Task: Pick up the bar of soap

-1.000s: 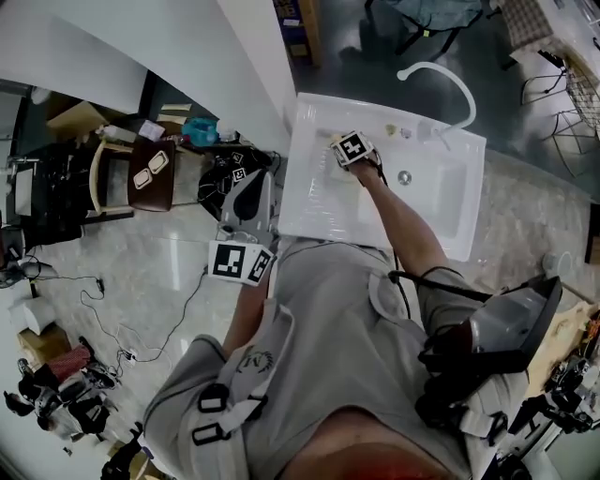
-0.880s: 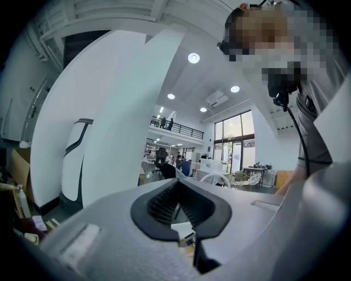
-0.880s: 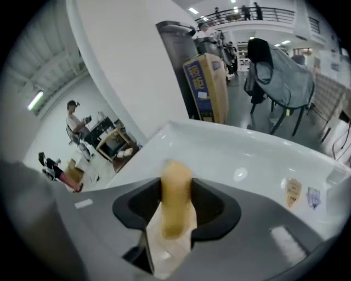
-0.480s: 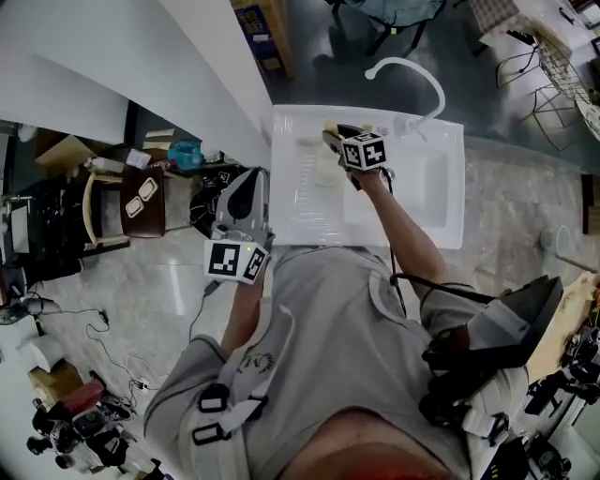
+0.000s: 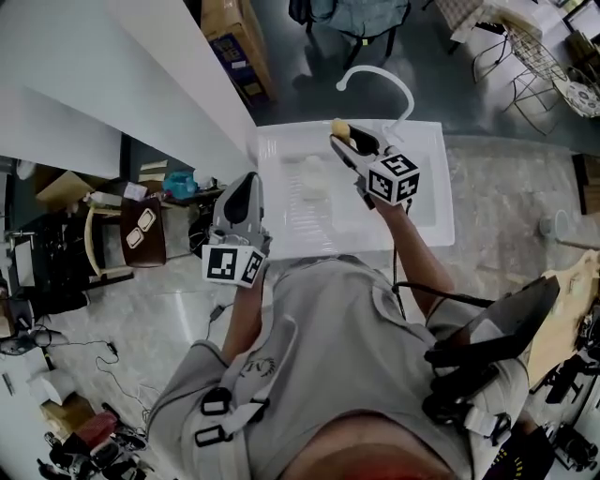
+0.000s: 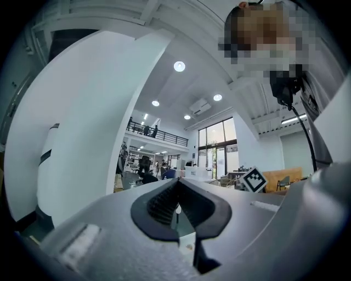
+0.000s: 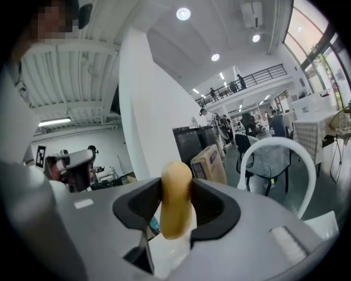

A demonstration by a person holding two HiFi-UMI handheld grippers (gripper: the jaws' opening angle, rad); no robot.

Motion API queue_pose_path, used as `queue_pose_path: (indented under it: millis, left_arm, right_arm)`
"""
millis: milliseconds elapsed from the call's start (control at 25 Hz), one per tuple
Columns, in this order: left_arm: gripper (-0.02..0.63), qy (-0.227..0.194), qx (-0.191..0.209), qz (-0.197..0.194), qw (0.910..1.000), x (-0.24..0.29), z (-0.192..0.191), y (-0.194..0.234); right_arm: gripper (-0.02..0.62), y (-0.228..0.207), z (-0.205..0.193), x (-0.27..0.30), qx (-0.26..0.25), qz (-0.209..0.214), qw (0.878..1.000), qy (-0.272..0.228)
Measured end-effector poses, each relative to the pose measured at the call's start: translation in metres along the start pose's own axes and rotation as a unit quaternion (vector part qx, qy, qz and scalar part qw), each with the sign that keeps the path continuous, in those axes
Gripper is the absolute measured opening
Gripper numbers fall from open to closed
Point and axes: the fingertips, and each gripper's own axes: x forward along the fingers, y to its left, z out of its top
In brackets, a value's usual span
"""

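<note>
A yellow bar of soap is pinched between the jaws of my right gripper, held in the air over the white sink, near the curved white faucet. In the right gripper view the soap stands upright between the two dark pads, and the right gripper is shut on it. My left gripper hangs at the sink's left edge, outside the basin. In the left gripper view the left gripper is shut, its jaws meeting with nothing between them.
A white wall runs along the sink's left. A cardboard box and a chair stand beyond the sink. A brown chair and clutter lie on the floor at the left. The faucet arcs right of the soap.
The right gripper has lifted out of the sink basin with the soap between its jaws and now points about level. The left gripper has shifted slightly up beside the sink.
</note>
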Motion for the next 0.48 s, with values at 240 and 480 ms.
queue_pose_path:
  millis: [240,480]
  left_arm:
    - [-0.006,-0.014,0.007,-0.003,0.9999,0.001,0.016,-0.004]
    - [-0.006,-0.027,0.011,-0.009,0.9995,0.0,0.028,-0.01]
  right_arm:
    - [0.167,0.025,0.059,-0.067,-0.018,0.009,0.997,-0.077]
    - [0.167,0.059,0.109,-0.128,-0.049,0.015,0.985,-0.166]
